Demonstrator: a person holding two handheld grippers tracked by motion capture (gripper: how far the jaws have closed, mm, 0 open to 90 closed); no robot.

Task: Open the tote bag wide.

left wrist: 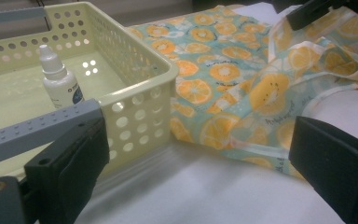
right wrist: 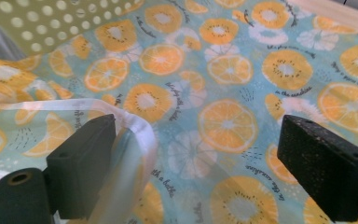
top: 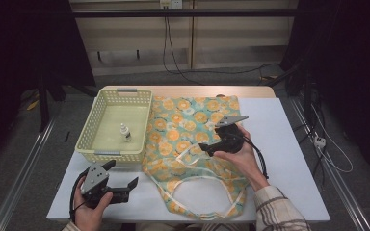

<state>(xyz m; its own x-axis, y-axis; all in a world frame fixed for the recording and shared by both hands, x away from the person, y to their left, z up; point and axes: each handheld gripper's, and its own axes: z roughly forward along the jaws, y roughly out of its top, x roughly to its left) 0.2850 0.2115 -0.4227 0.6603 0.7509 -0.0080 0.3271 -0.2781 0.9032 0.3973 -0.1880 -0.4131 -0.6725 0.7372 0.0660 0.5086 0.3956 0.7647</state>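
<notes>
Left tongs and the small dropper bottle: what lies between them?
In the left gripper view, the basket's perforated near wall stands between the left tongs and the dropper bottle inside it.

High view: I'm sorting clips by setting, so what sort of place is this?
Probably a lab or recording rig, not a home: a white table flanked by metal floor rails, cables hanging from a wall socket, and dark curtains at both sides.
</notes>
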